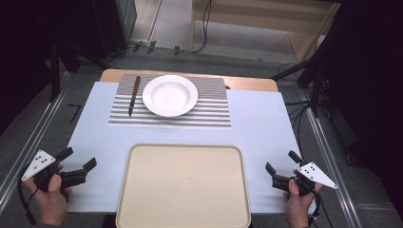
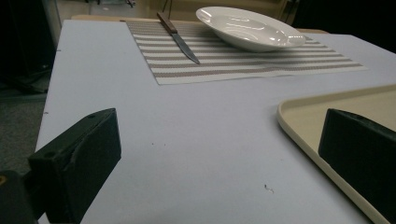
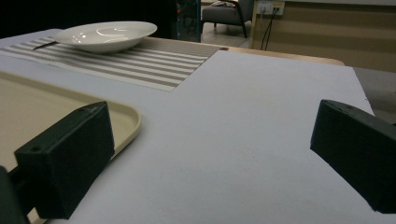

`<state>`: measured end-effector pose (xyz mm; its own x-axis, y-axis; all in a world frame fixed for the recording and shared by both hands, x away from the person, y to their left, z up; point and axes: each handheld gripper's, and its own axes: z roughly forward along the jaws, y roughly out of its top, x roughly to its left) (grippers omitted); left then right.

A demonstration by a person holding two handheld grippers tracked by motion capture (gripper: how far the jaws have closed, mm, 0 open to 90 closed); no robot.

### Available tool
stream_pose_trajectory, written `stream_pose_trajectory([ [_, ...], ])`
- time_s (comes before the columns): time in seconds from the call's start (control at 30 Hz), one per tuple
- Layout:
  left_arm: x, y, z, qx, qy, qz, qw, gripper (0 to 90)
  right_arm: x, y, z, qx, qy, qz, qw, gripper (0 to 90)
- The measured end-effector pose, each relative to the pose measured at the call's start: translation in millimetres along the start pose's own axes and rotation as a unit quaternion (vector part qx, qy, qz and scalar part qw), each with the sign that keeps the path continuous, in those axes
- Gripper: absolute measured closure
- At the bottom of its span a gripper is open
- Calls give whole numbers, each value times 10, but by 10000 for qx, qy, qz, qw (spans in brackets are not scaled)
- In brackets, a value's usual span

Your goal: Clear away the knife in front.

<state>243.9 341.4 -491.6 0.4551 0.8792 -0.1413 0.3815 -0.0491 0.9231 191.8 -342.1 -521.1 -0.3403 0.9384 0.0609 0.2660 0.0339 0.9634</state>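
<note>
- The left hand-held gripper is held low at the lower left of the high view, jaws spread apart with nothing between them.
- The right hand-held gripper is held at the lower right, jaws likewise apart and empty.
- The tray lies between them at bottom centre on the counter; its near edge is cut off.
- The plate and knife rest on the striped mat, upper centre.
- The knife is mostly hidden behind the plate in the right gripper view.

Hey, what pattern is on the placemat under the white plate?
The placemat has grey-brown and white stripes running along its length, clearest in the high view.
</note>
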Motion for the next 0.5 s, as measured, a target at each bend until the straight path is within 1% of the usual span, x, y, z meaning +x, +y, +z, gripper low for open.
stream_pose_trajectory([
  [0.07,-4,4,1,1,21,11,10000,0,-4,-2,-4,-14,10,-8,10000,0],
  [0.1,-11,13,-2,18,67,58,10000,0,-6,-2,-5,-16,9,-2,10000,0],
  [0.17,-17,19,-2,16,92,46,9999,0,-7,-2,-7,-13,5,14,10000,0],
  [0.2,-16,51,-8,37,-32,-135,9999,0,-7,-2,-4,-19,14,14,10000,0],
  [0.23,-27,73,-16,20,-52,-171,9998,0,-8,-2,-2,-21,25,1,10000,0],
  [0.3,-52,98,-21,-7,-21,-160,9999,0,-3,-1,2,-13,25,-2,10000,0],
  [0.33,-100,154,-35,-22,-4,-69,10000,0,-1,0,4,-17,19,-1,10000,0],
  [0.37,-100,154,-35,-22,-4,-69,10000,0,-1,0,5,-18,19,-7,10000,0],
  [0.47,-166,247,-52,-64,-11,9,10000,0,-1,-1,5,-13,20,-15,10000,0],
  [0.5,-166,247,-52,-64,-11,9,10000,0,-1,-1,5,-13,20,-15,10000,0],
])
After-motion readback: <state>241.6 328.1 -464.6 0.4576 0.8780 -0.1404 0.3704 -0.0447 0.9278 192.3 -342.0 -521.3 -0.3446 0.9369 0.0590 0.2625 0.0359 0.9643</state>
